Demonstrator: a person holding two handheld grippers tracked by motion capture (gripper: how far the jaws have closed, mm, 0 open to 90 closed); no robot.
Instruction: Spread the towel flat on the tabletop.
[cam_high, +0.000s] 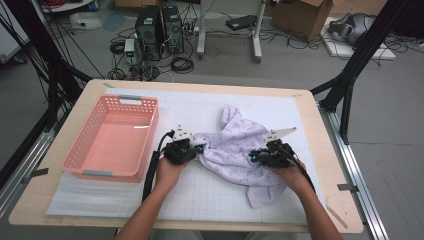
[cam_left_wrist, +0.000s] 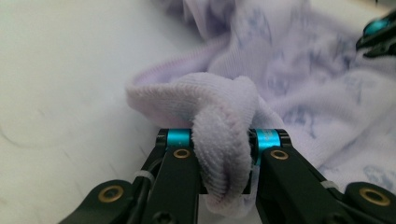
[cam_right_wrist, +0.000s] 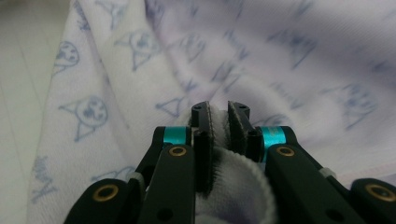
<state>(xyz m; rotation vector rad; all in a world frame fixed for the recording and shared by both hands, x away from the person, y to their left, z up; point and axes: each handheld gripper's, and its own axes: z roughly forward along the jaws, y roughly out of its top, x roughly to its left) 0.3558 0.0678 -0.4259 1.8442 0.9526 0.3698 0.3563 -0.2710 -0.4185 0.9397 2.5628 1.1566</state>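
Note:
A pale lilac garment printed with small blue cat faces lies crumpled on the white mat. My left gripper is at its left edge. In the left gripper view it is shut on a thick rolled fold of the fabric. My right gripper is on the right part of the garment. Its jaws stand almost together, pinching a bunch of the cloth. The right gripper's tip also shows at the far right of the left gripper view.
A pink plastic basket with nothing in it stands at the left of the table. The white gridded mat covers most of the wooden tabletop. On the floor beyond the table are computers, cables and boxes.

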